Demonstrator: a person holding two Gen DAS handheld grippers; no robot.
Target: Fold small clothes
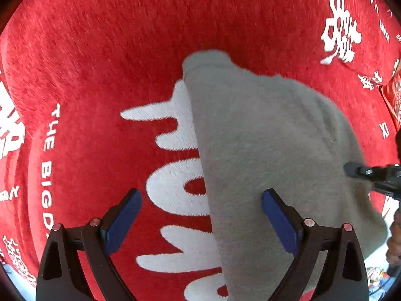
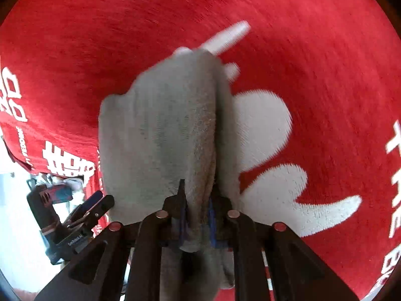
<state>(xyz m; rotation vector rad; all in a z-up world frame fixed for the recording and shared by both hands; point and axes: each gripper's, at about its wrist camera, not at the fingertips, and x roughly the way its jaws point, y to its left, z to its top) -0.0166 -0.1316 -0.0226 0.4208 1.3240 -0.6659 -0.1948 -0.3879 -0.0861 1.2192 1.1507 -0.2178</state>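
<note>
Grey fleece garment (image 1: 270,155): soft, fuzzy, light by the look; limp, draping from one pinched edge over the red plush blanket (image 1: 125,50) with white lettering.
Right gripper (image 2: 196,215): fingers narrow, clamped on a bunched fold of the garment.
Left gripper (image 1: 200,215): fingers (image 1: 122,222) wide apart, holding nothing, straddling the garment's near edge from above.
Handling: likely to sag and slip if pinched thinly; no fragility.
Best hold: free corner or hem opposite the right gripper, gathering full thickness.
</note>
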